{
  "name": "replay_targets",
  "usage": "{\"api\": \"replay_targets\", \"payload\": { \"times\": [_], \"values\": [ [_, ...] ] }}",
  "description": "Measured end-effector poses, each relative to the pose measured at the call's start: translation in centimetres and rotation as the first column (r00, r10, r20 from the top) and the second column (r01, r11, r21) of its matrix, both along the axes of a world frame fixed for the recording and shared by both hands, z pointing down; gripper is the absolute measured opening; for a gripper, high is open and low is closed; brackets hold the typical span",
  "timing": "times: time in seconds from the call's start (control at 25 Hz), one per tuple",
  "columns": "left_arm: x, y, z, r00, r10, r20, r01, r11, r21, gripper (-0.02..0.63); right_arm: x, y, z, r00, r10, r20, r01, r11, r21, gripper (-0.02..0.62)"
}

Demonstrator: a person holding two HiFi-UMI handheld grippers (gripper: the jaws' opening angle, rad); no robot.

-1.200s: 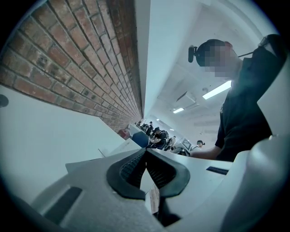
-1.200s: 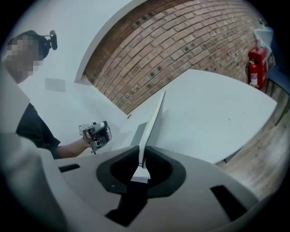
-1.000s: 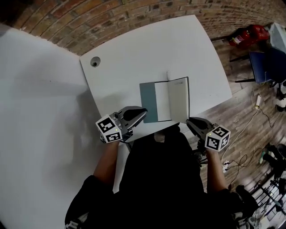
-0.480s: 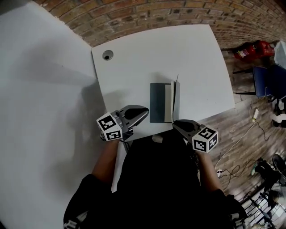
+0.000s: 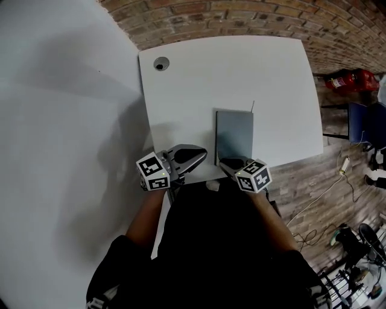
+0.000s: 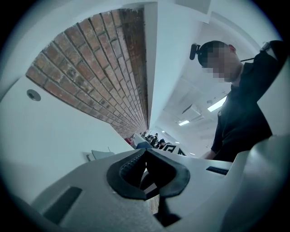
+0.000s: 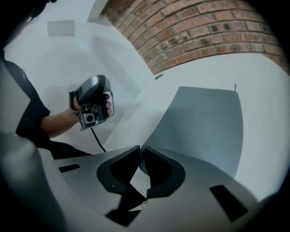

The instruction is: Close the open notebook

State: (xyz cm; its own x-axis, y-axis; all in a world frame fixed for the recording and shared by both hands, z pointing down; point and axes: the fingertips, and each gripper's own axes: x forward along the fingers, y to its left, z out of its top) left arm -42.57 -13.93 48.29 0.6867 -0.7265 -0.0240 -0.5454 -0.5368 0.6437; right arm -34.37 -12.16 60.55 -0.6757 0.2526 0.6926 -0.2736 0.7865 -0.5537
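Note:
The notebook (image 5: 235, 134) lies shut on the white table (image 5: 241, 66), grey cover up, close to the near edge; in the right gripper view the notebook (image 7: 204, 122) spreads flat just beyond the jaws. My right gripper (image 5: 224, 164) sits at the book's near left corner, angled down. Its jaws have just been closing and the tips of the right gripper (image 7: 139, 147) meet with nothing between them. My left gripper (image 5: 202, 154) hovers level at the table's near edge, left of the book. The left gripper (image 6: 146, 152) is shut and empty.
A round cable hole (image 5: 161, 64) is in the table's far left corner. A brick wall (image 5: 241, 15) runs behind the table. To the right, on the wooden floor, are a red object (image 5: 350, 79), a blue chair (image 5: 368, 121) and cables (image 5: 329, 187).
The notebook's right half has folded over to the left, so the book now lies shut. My right gripper moved left and down to its near edge. The left gripper shifted slightly.

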Motion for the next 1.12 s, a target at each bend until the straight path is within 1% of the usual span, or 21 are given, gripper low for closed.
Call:
{"api": "replay_targets", "payload": {
  "times": [0.08, 0.2, 0.36, 0.44, 0.52, 0.72, 0.8, 0.88, 1.0, 1.04, 1.12],
  "values": [
    [-0.1, 0.3, 0.2, 1.000, -0.009, -0.005, 0.009, 1.000, -0.005, 0.017, -0.1, 0.3, 1.3, 0.999, -0.020, -0.033, 0.020, 1.000, 0.006, 0.046],
    [-0.4, 0.6, 0.3, 1.000, -0.023, -0.016, 0.023, 1.000, -0.013, 0.017, -0.4, 0.6, 1.9, 0.997, -0.025, -0.066, 0.026, 1.000, 0.006, 0.063],
    [-0.5, 0.9, 0.7, 0.999, -0.032, -0.021, 0.032, 0.999, -0.019, 0.017, -0.9, 1.1, 2.0, 0.991, -0.099, -0.096, 0.106, 0.992, 0.075, 0.091],
    [-0.5, 1.0, 0.7, 0.999, -0.036, -0.020, 0.036, 0.999, -0.017, 0.017, -0.9, 1.3, 2.0, 0.989, -0.124, -0.086, 0.132, 0.986, 0.104, 0.095],
    [-0.3, 1.1, 0.8, 0.999, -0.040, -0.016, 0.039, 0.999, -0.018, 0.017, -0.9, 1.5, 2.0, 0.987, -0.144, -0.067, 0.151, 0.983, 0.109, 0.108],
    [0.5, 1.7, 0.5, 0.999, -0.049, 0.005, 0.049, 0.999, -0.019, 0.017, -0.8, 2.2, 1.9, 0.980, -0.198, -0.009, 0.199, 0.978, 0.061, 0.181],
    [0.8, 1.9, 0.1, 0.998, -0.056, 0.020, 0.056, 0.998, -0.017, 0.017, -0.8, 2.1, 1.1, 0.977, -0.213, 0.031, 0.210, 0.975, 0.074, 0.189],
    [1.3, 2.0, -0.7, 0.997, -0.067, 0.036, 0.067, 0.998, -0.009, 0.017, -0.6, 1.4, -1.0, 0.972, -0.208, 0.105, 0.197, 0.975, 0.105, 0.177],
    [2.5, 1.5, -2.7, 0.994, -0.083, 0.069, 0.081, 0.996, 0.023, 0.017, 0.3, -0.6, -6.2, 0.946, -0.195, 0.258, 0.167, 0.978, 0.128, 0.086],
    [3.0, 1.2, -3.5, 0.993, -0.090, 0.081, 0.087, 0.995, 0.039, 0.017, 0.9, -1.6, -8.2, 0.932, -0.195, 0.304, 0.159, 0.977, 0.139, 0.076],
    [4.3, 1.0, -5.2, 0.989, -0.111, 0.099, 0.104, 0.992, 0.071, 0.017, 2.4, -3.8, -12.4, 0.900, -0.201, 0.387, 0.138, 0.973, 0.185, 0.023]
  ]
}}
